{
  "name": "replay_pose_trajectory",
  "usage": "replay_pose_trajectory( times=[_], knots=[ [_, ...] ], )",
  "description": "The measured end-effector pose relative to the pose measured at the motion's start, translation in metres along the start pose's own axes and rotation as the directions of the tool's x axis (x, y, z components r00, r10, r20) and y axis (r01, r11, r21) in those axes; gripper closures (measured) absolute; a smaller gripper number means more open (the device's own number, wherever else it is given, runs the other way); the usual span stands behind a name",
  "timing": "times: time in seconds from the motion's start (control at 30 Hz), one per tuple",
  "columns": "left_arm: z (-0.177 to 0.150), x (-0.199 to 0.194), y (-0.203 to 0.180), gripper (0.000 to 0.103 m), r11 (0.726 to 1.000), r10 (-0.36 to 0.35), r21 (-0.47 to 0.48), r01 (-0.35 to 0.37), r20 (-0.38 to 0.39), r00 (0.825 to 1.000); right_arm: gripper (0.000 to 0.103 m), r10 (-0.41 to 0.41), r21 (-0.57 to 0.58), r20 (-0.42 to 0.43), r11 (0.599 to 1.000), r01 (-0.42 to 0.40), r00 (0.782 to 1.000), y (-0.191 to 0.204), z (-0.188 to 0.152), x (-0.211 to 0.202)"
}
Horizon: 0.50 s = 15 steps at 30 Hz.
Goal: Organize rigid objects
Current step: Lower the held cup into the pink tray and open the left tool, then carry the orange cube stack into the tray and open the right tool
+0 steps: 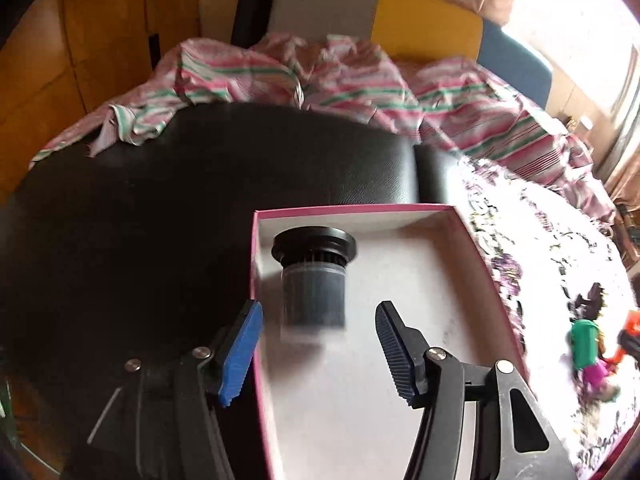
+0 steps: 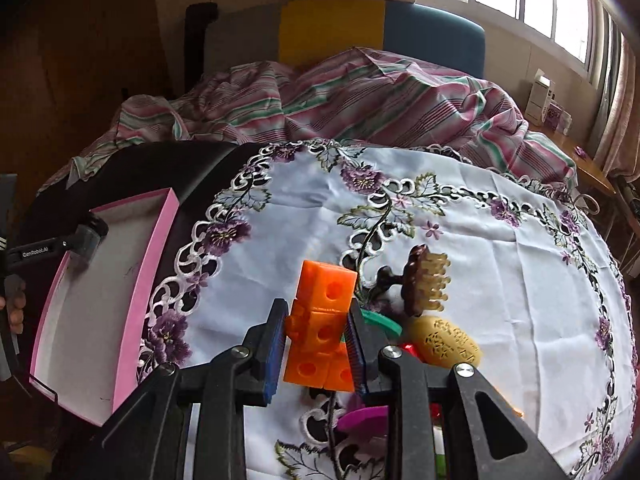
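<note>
cylinder (image 1: 314,276) in box (image 1: 476,236), left of tablecloth (image 2: 460,240)

My left gripper (image 1: 320,344): jaws spread wide, holding nothing, angled downward. My right gripper (image 2: 316,344): jaws closed on a held piece, blue pads (image 2: 276,352) pressing both its sides, pointing forward and down.

My right gripper (image 2: 316,344) has blue-padded fingers (image 2: 275,354) around an orange block stack (image 2: 322,326); at its 2 o'clock lie a brown brush (image 2: 424,284) with amber bristles and a tan oval piece (image 2: 448,342). They sit on a white cloth (image 2: 500,280) embroidered with purple flowers and green leaves. At 9 o'clock is a pink-edged, white-lined box (image 2: 154,272) holding a black and grey cylinder (image 1: 314,276), with a pink, green and white striped sheet (image 2: 360,96) at 12 o'clock.
</note>
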<state>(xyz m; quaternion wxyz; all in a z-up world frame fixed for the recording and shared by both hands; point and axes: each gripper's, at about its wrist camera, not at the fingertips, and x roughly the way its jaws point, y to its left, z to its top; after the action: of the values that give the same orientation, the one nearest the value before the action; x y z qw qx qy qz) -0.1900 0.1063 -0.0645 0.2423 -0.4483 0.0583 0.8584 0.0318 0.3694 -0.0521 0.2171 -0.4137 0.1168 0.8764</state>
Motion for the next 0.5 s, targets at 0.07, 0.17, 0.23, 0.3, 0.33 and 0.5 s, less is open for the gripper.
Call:
replay_pose_trajectory(
  times=[0.07, 0.17, 0.23, 0.3, 0.33, 0.5],
  knots=[
    [-0.010, -0.022, 0.002, 0.043, 1.000, 0.008, 0.004, -0.009, 0.034, 0.999, 0.076, 0.018, -0.001, -0.006, 1.000, -0.018, 1.000, 0.007, -0.006, 0.001],
    [-0.028, -0.052, 0.009, 0.041, 0.999, 0.045, 0.011, -0.047, 0.080, 0.996, 0.076, 0.043, -0.003, -0.012, 0.999, -0.043, 0.999, 0.018, -0.012, 0.001],
    [-0.039, -0.070, 0.015, 0.040, 0.998, 0.065, 0.010, -0.067, 0.102, 0.993, 0.076, 0.061, -0.006, -0.013, 0.998, -0.062, 0.998, 0.025, -0.014, 0.001],
    [-0.050, -0.086, 0.022, 0.040, 0.996, 0.087, 0.006, -0.089, 0.117, 0.989, 0.076, 0.091, -0.005, -0.012, 0.996, -0.091, 0.996, 0.034, -0.015, 0.000],
    [-0.056, -0.096, 0.026, 0.040, 0.995, 0.098, 0.001, -0.099, 0.125, 0.987, 0.076, 0.107, -0.008, -0.012, 0.994, -0.107, 0.994, 0.039, -0.015, -0.001],
    [-0.079, -0.126, 0.038, 0.037, 0.992, 0.125, -0.031, -0.121, 0.152, 0.981, 0.076, 0.189, -0.046, -0.020, 0.981, -0.190, 0.982, 0.077, -0.016, -0.003]
  ],
)
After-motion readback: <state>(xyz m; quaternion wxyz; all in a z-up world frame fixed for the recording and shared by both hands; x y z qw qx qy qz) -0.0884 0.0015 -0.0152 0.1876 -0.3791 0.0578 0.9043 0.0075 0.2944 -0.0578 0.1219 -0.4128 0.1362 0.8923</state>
